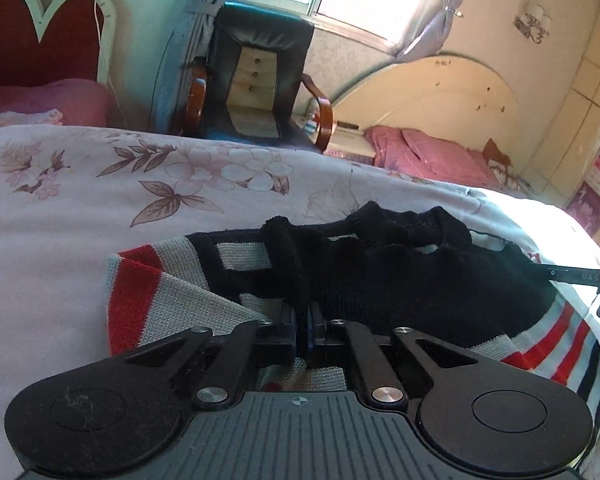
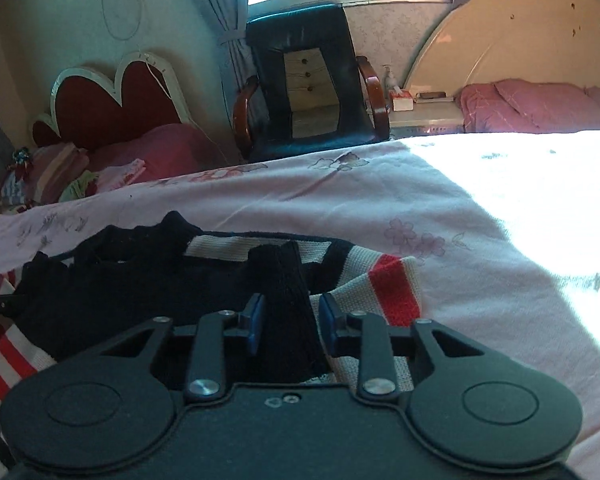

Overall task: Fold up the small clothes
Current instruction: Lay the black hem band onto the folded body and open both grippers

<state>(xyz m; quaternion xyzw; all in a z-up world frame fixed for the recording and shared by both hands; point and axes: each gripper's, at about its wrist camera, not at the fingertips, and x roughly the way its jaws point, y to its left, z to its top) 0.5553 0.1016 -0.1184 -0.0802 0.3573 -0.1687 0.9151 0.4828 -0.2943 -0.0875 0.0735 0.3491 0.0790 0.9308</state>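
Note:
A small knitted sweater (image 1: 400, 276), black with grey, red and white stripes, lies on the pink floral bedspread (image 1: 100, 208). My left gripper (image 1: 303, 312) is shut on its black cuff (image 1: 288, 264), with the striped left sleeve (image 1: 140, 292) folded beside it. In the right wrist view the same sweater (image 2: 112, 280) lies ahead. My right gripper (image 2: 290, 320) is open, its blue fingertips (image 2: 256, 320) standing either side of the other black cuff (image 2: 284, 300) without pinching it. The right gripper also shows at the right edge of the left wrist view (image 1: 580, 276).
A black leather armchair (image 1: 256, 76) with wooden arms stands beyond the bed's far edge. A red heart-shaped headboard (image 1: 32, 40) is at the left, a cream headboard with pink pillows (image 1: 432, 148) at the right. Bright sun falls on the bedspread's right part (image 2: 520, 200).

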